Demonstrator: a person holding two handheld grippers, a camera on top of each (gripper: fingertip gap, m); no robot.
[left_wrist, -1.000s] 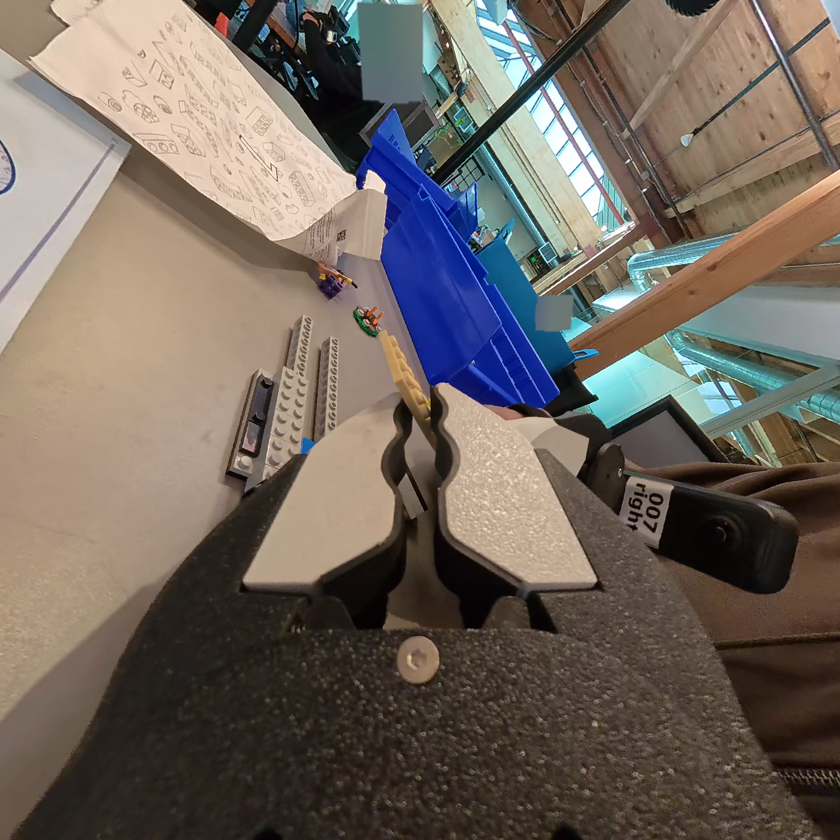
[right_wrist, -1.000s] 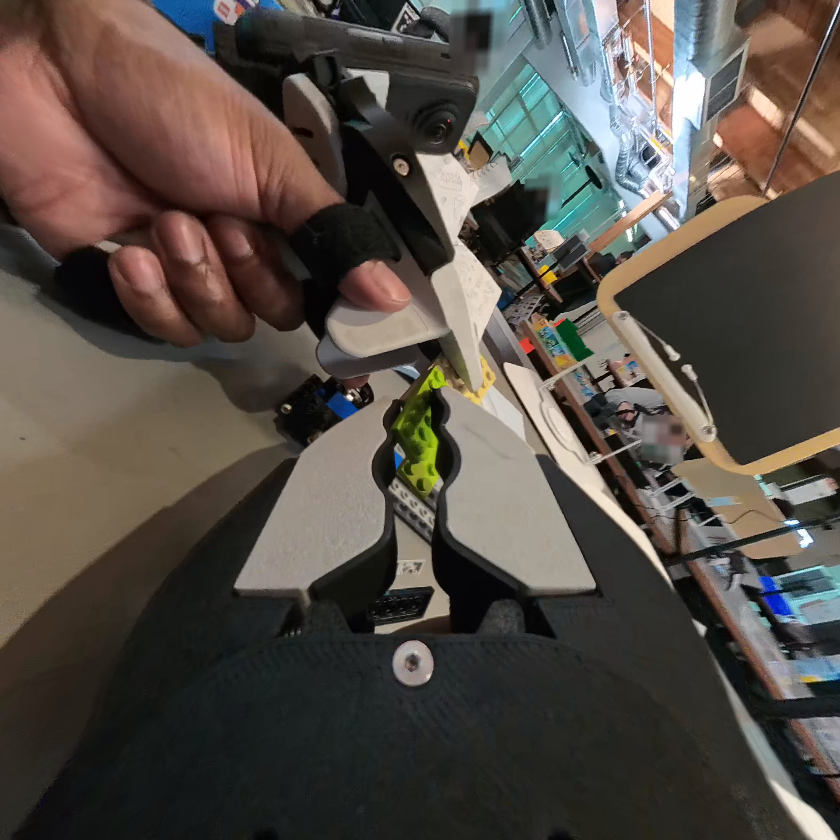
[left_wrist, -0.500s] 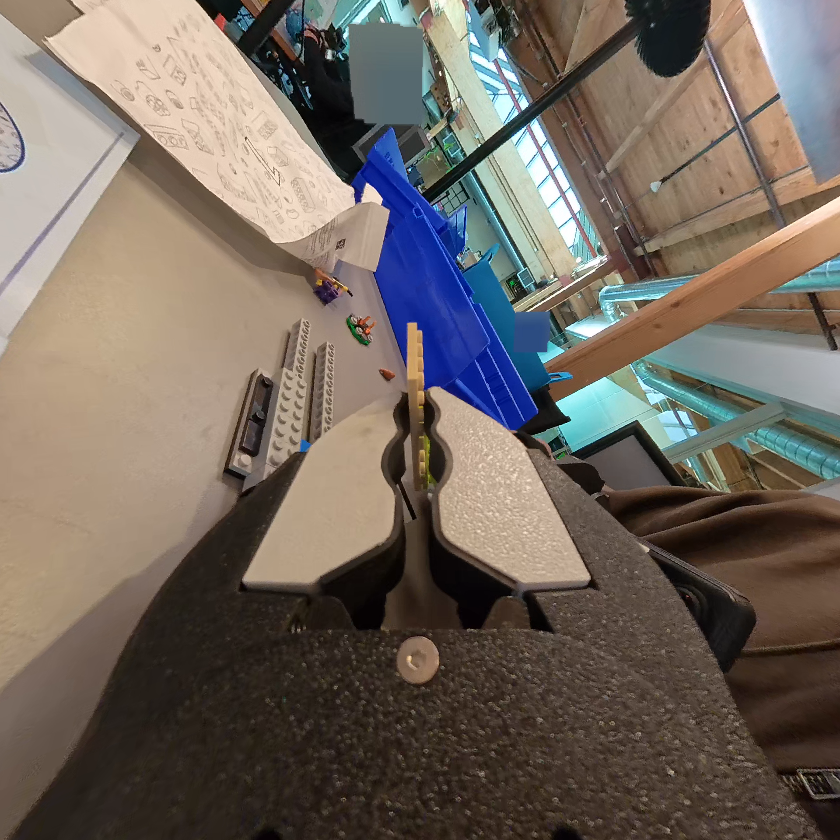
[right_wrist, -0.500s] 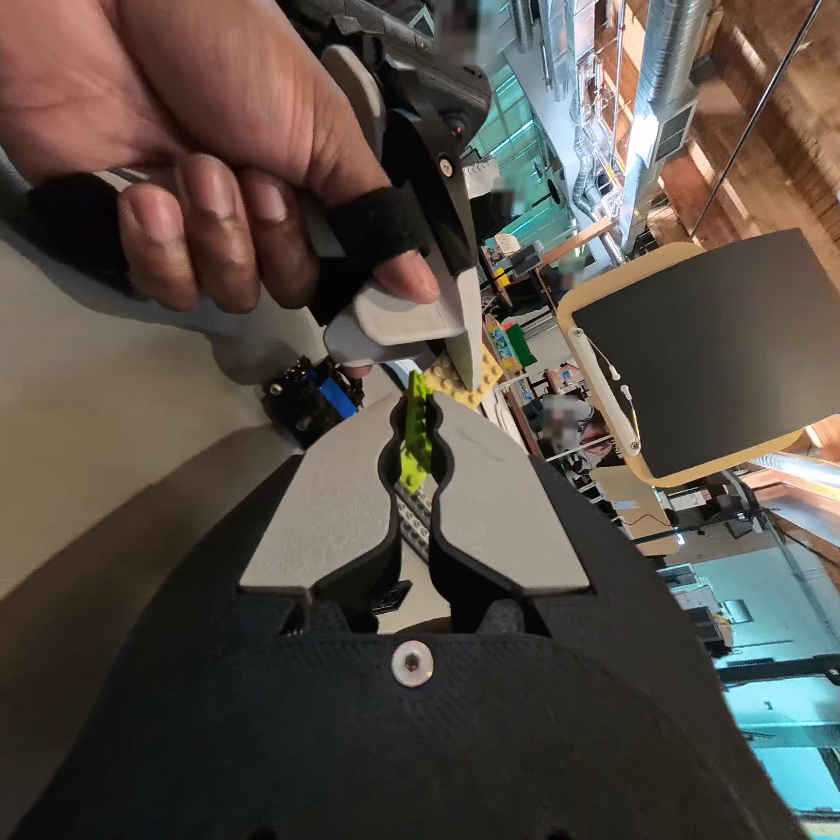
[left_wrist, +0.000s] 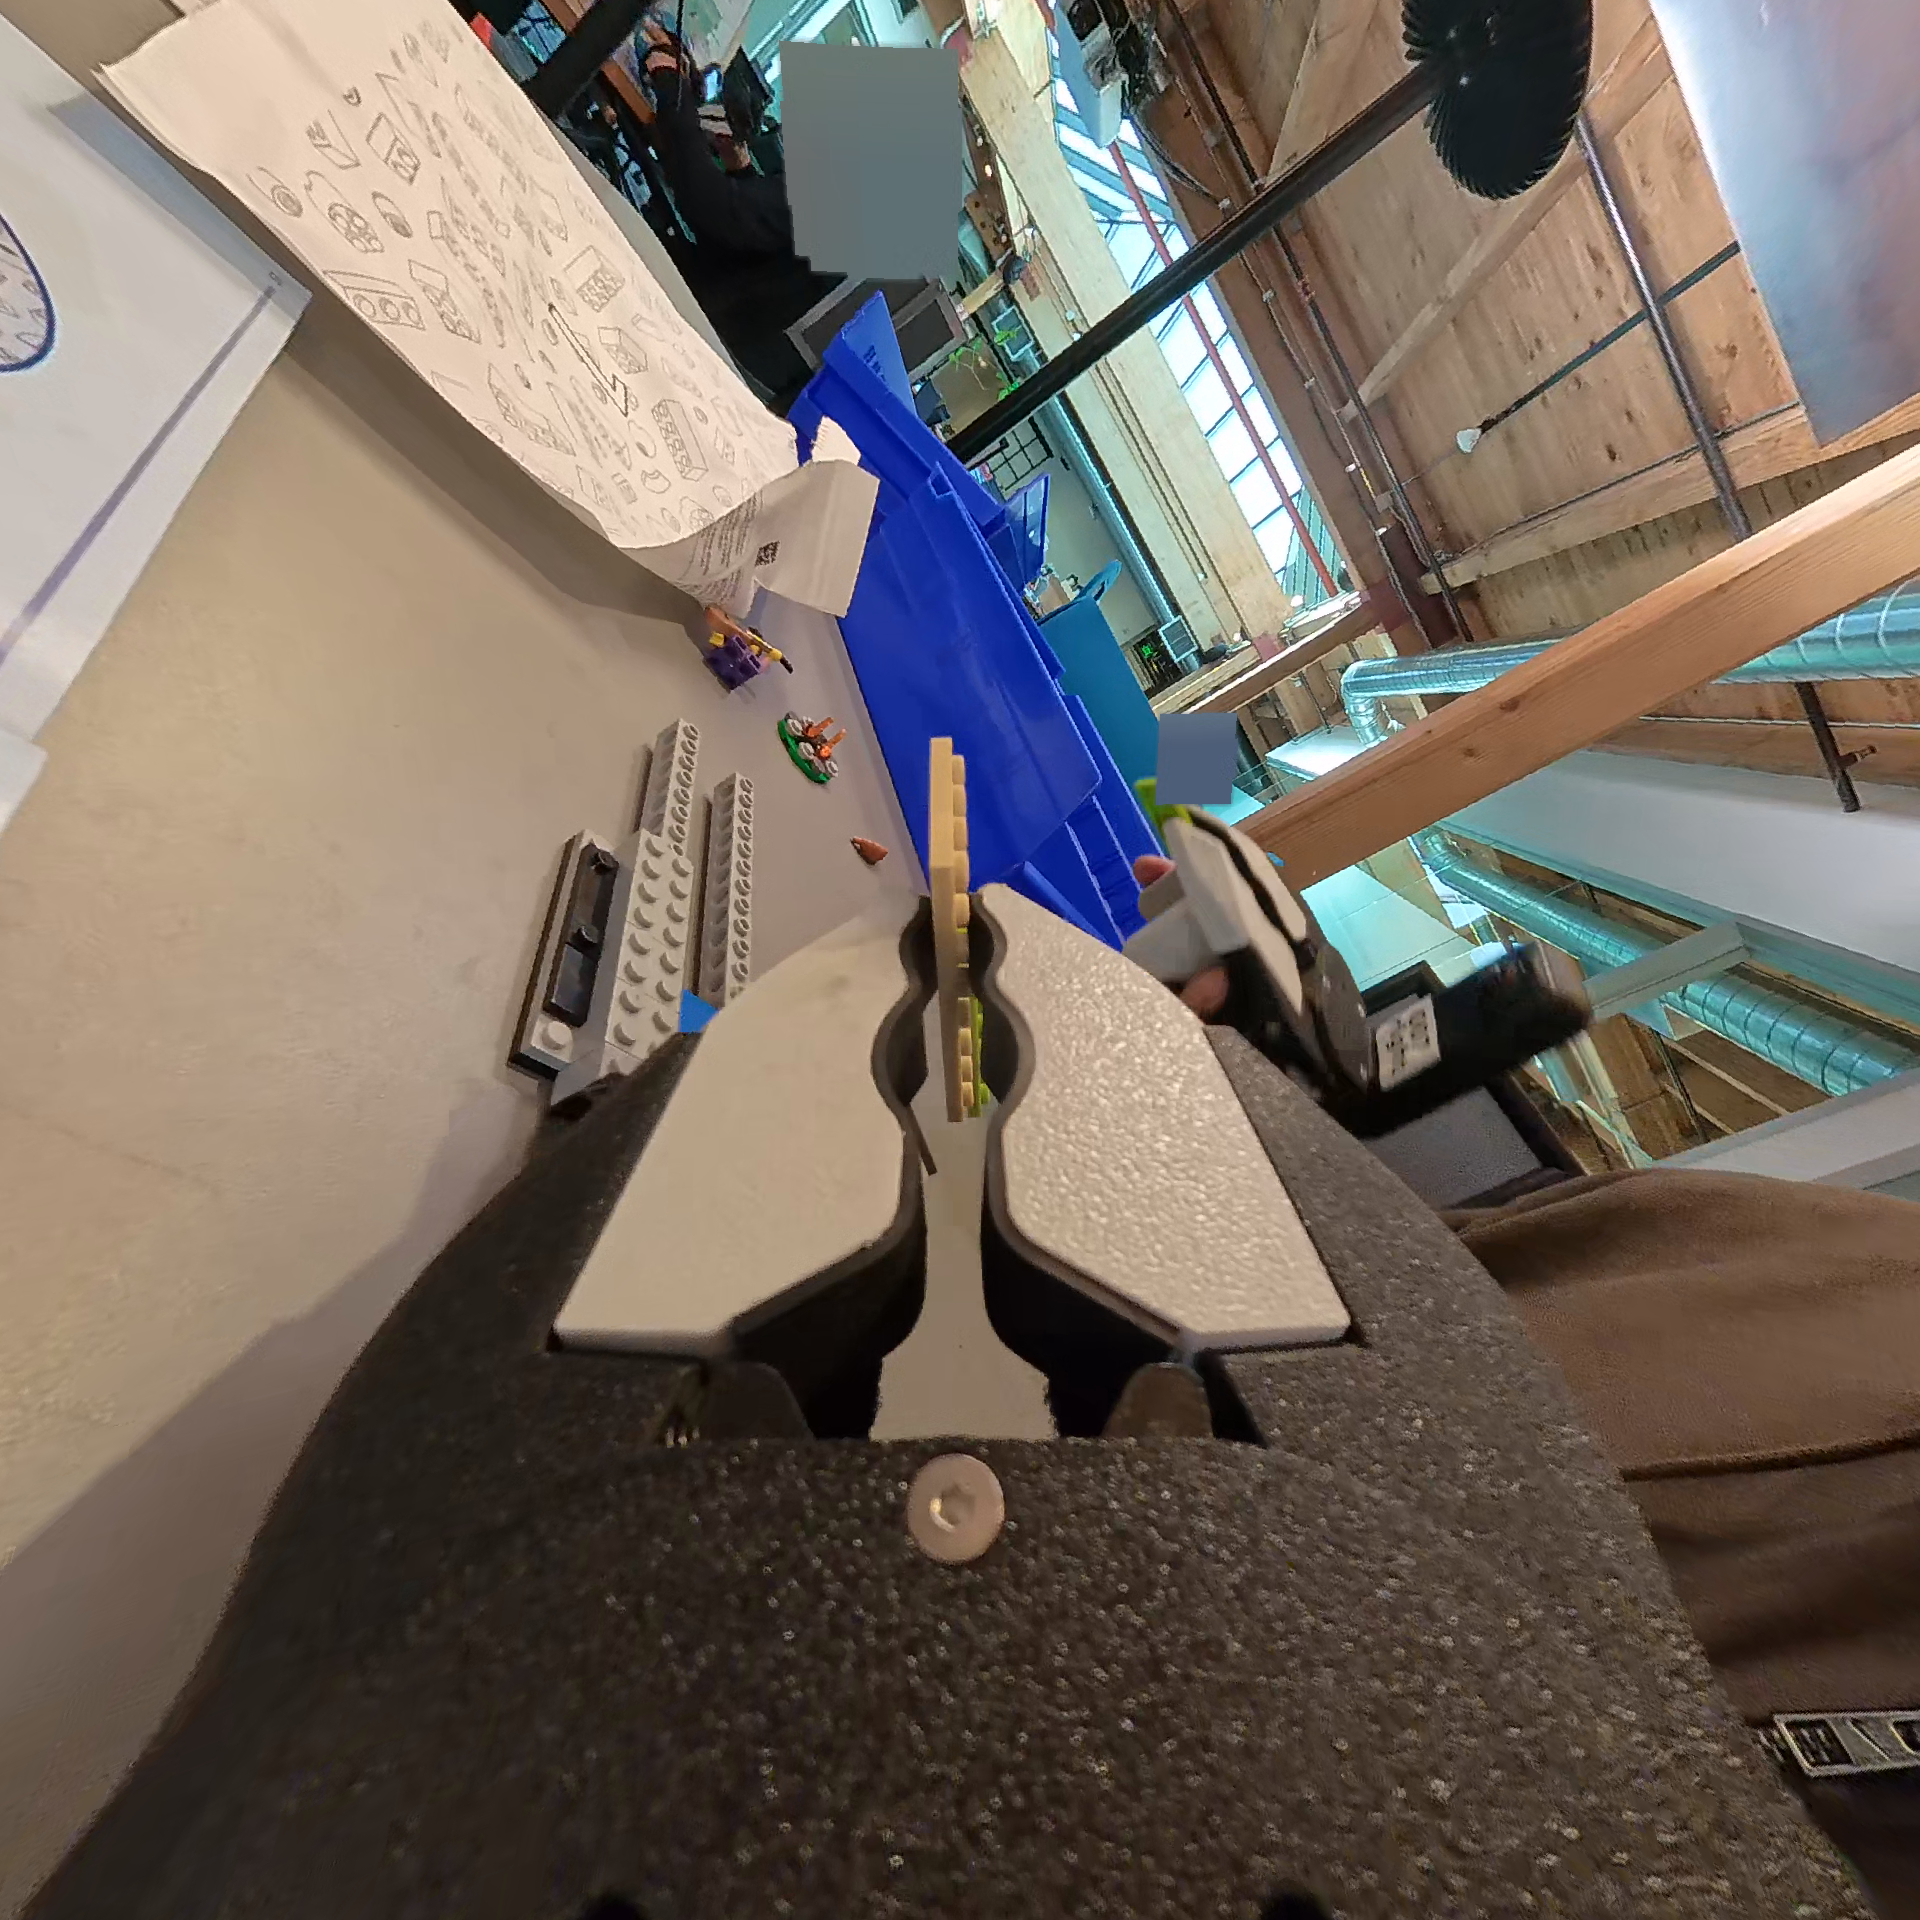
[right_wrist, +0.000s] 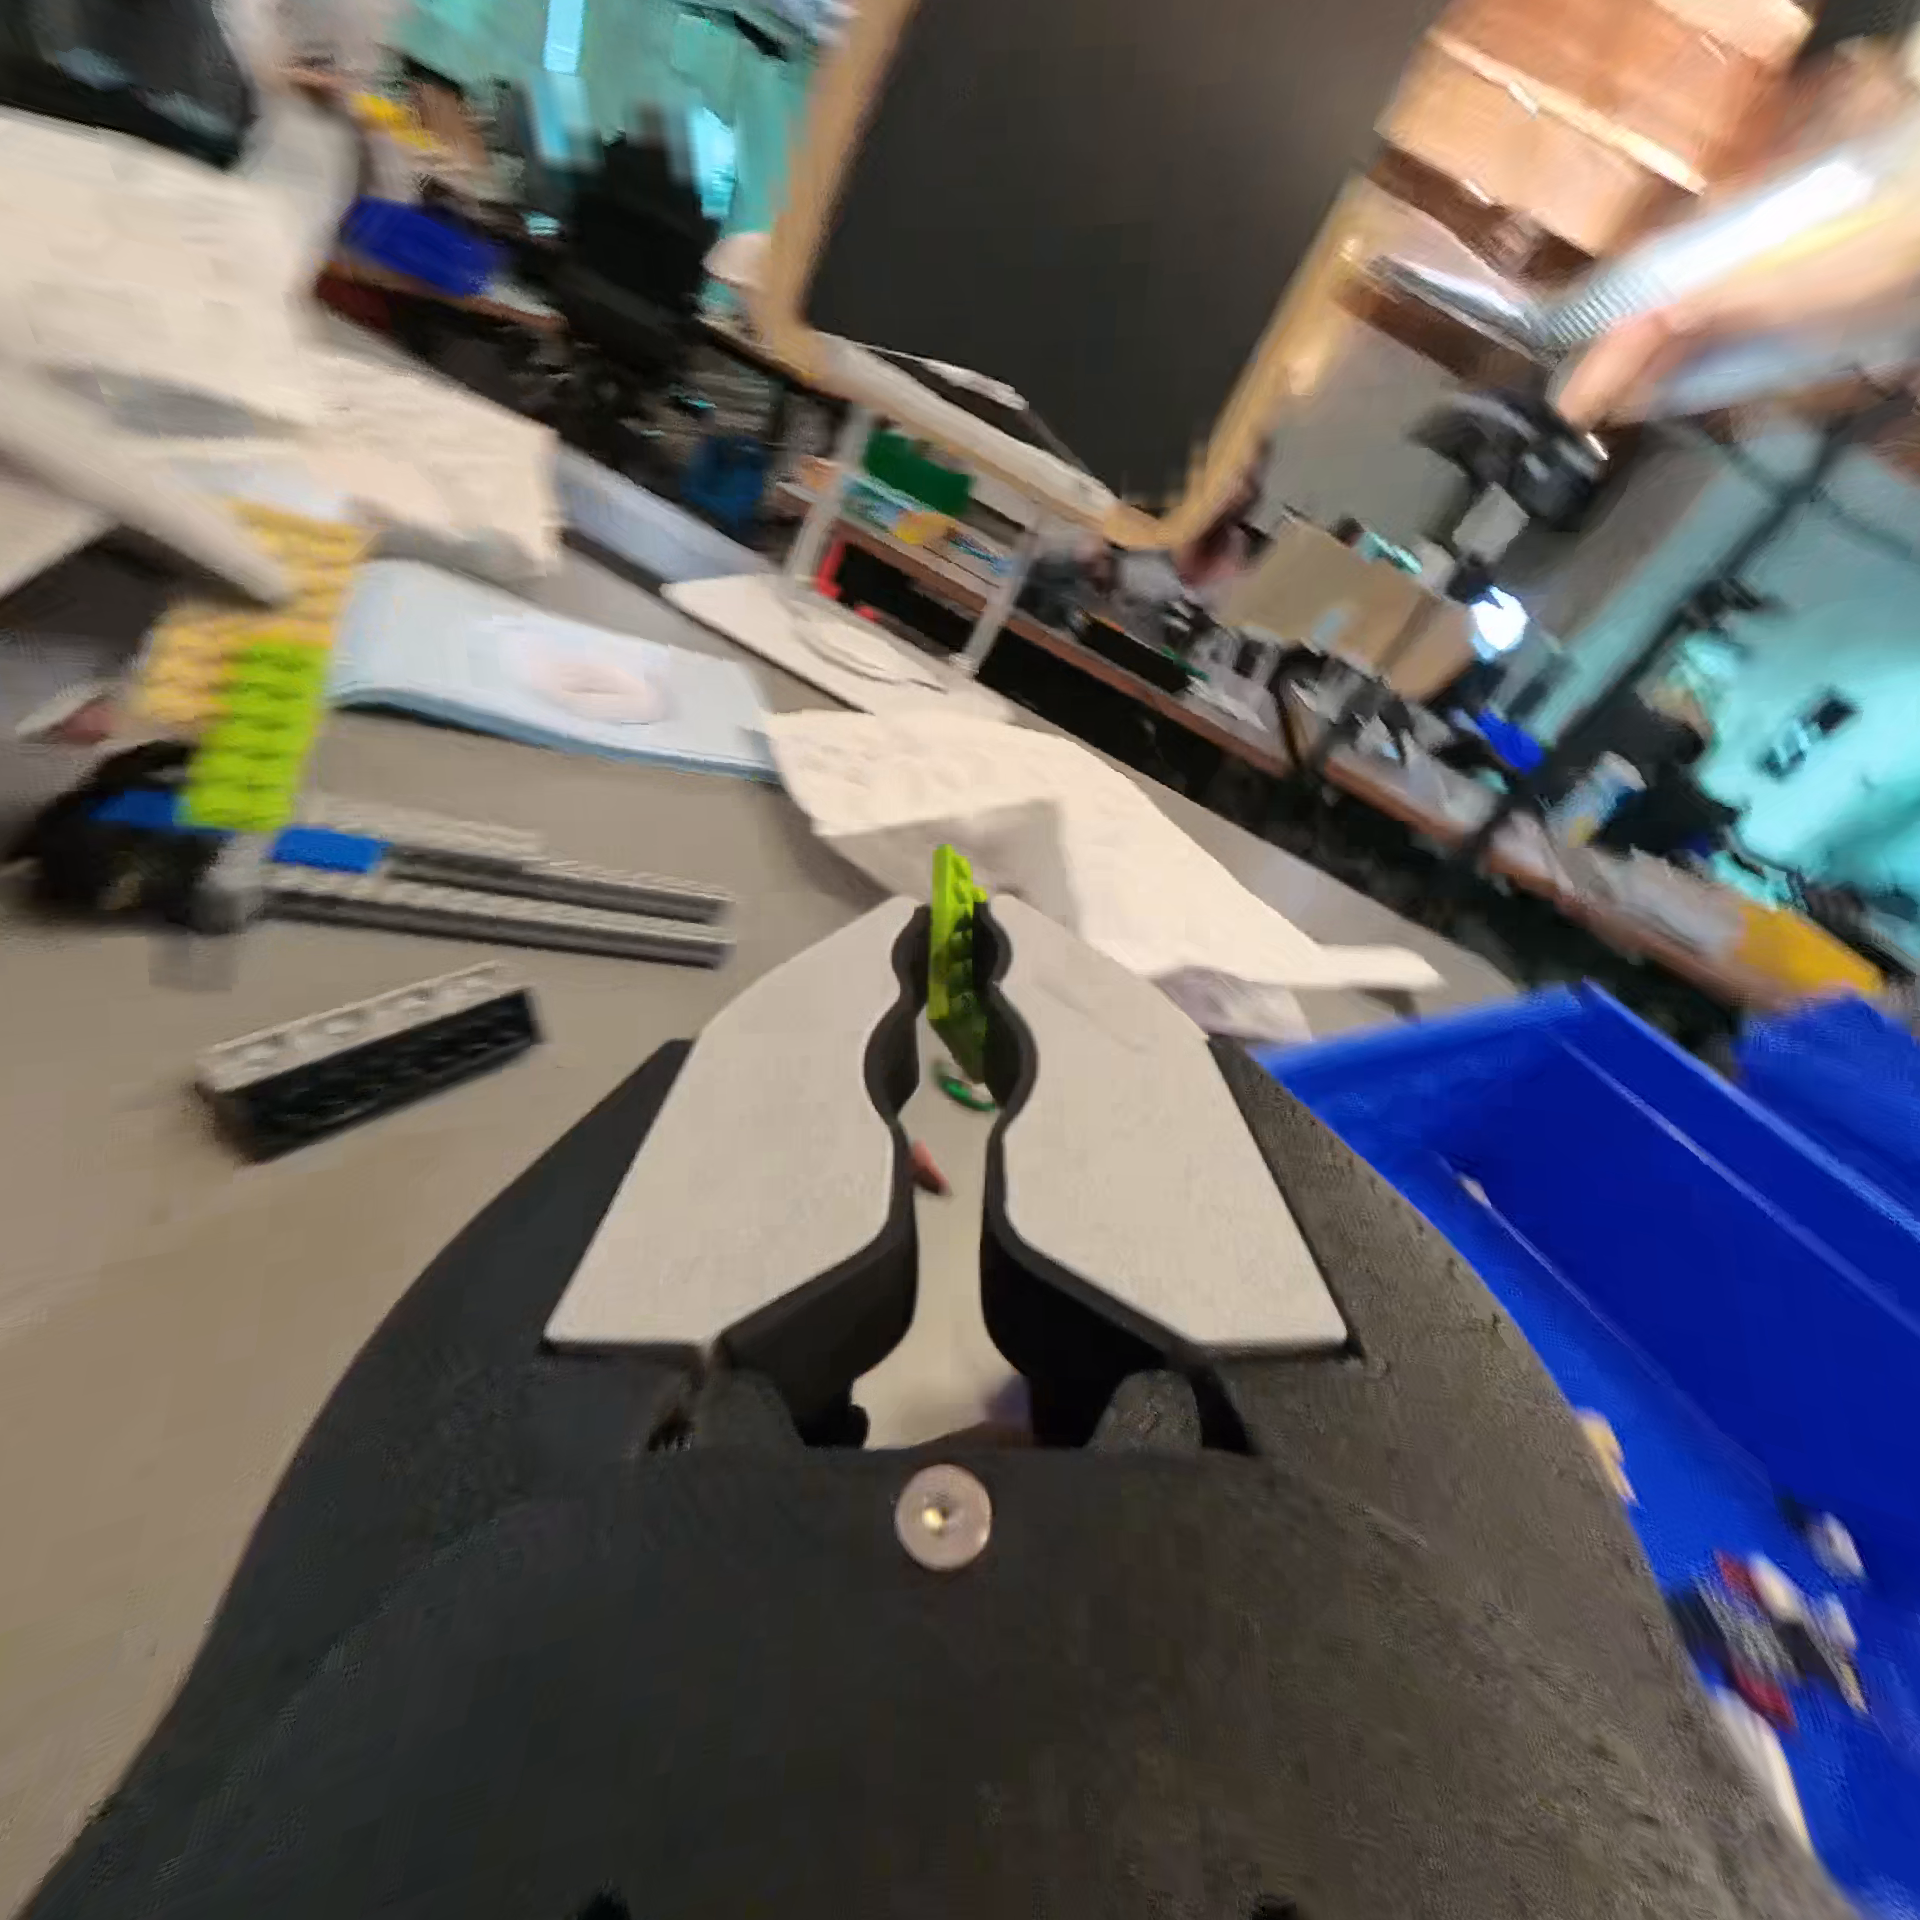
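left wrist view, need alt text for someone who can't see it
The left gripper pinches a tan studded plate edge-on between its fingers, above a grey table. Grey brick strips and a printed sheet lie to the left, blue bins behind.

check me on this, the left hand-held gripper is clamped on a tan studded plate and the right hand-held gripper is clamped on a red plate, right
Not quite. The plate in the right hand-held gripper is lime green, not red; the right wrist view shows it standing edge-on between the pads. The rest holds: the left hand-held gripper is clamped on a tan studded plate, as the left wrist view shows.
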